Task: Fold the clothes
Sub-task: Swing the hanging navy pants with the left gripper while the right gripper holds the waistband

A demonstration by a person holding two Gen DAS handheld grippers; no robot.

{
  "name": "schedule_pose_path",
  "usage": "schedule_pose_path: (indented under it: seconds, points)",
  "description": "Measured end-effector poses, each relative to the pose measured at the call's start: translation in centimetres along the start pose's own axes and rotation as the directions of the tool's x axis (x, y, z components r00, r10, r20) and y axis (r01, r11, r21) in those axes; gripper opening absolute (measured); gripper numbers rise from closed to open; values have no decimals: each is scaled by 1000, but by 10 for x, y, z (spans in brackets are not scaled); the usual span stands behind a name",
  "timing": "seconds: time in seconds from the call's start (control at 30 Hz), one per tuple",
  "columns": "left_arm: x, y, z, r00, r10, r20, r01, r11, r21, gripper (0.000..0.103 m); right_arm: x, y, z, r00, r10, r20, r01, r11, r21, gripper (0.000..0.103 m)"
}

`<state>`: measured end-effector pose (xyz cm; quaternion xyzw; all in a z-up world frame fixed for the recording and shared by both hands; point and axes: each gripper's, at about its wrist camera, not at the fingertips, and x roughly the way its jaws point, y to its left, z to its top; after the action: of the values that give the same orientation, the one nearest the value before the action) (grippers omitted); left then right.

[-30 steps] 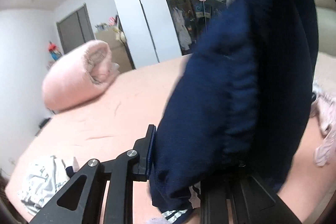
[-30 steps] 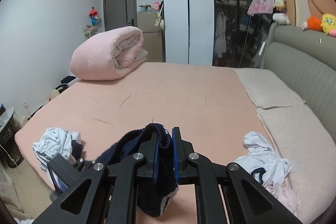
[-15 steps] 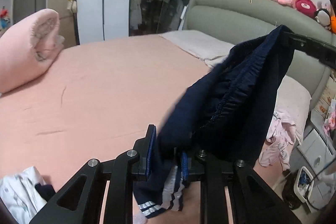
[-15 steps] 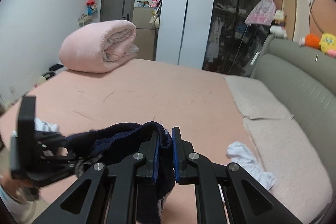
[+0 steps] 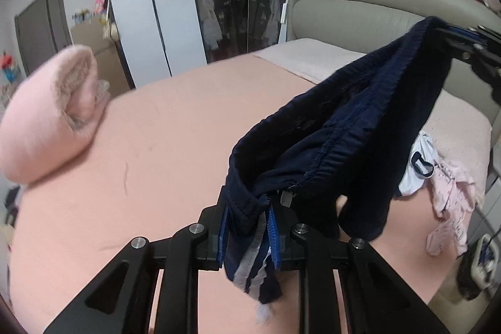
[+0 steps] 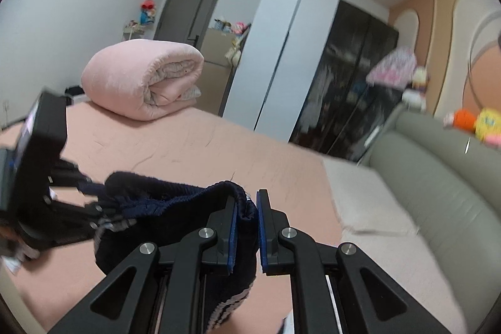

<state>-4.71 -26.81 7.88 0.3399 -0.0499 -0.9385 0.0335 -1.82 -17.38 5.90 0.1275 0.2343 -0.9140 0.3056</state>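
A pair of navy shorts [image 5: 338, 143] with white side stripes hangs in the air between my two grippers, above the pink bed [image 5: 162, 146]. My left gripper [image 5: 247, 208] is shut on one end of the elastic waistband. My right gripper [image 6: 245, 208] is shut on the other end, and the shorts [image 6: 162, 202] stretch from it to the left gripper at the left of the right wrist view [image 6: 40, 165]. The right gripper also shows at the upper right of the left wrist view [image 5: 451, 35]. The waistband is pulled wide and the legs droop below.
A rolled pink quilt [image 6: 141, 83] lies at the far side of the bed. A heap of white and pink clothes [image 5: 438, 177] lies at the bed's right edge by the grey headboard [image 6: 438, 171]. A wardrobe [image 6: 281, 58] stands behind.
The grippers have moved apart and the waistband is now stretched between them. Both views have swung; the shorts hang lower and flatter than the bunched mass a second ago.
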Motion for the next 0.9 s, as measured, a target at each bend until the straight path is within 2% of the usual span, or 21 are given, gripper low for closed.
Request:
schedule_pose_path:
  seconds: [0.1,0.23,0.33,0.47,0.57,0.73,0.83,0.9]
  points:
    - [4,4,-2,1000,-9,-9,9,1000,22,19,0,12,-10,1000,24,-21,-25,998,-56,8]
    - [4,-5,-43,997,-60,-50,61,998,14,19,-6,27,-41,992,82,-95,-88,994,-66,8]
    - [5,-11,-71,989,-114,-94,114,993,-9,19,-12,36,-68,980,130,-149,-136,990,-28,8]
    - [5,-18,-113,971,-195,-140,183,979,-93,19,-16,42,-97,962,180,-203,-174,984,45,8]
    - [2,-24,-136,966,-202,-160,183,975,-124,19,-20,40,-112,951,211,-224,-188,975,118,8]
    - [-3,-28,-163,949,-278,-149,248,950,-190,19,-22,32,-123,929,291,-230,-240,944,225,8]
    - [-7,-34,-175,944,-295,-145,263,943,-202,19,-21,32,-123,925,298,-236,-246,942,227,8]
    - [-6,-39,-180,951,-261,-163,229,954,-193,22,-21,33,-121,926,293,-236,-243,945,221,8]
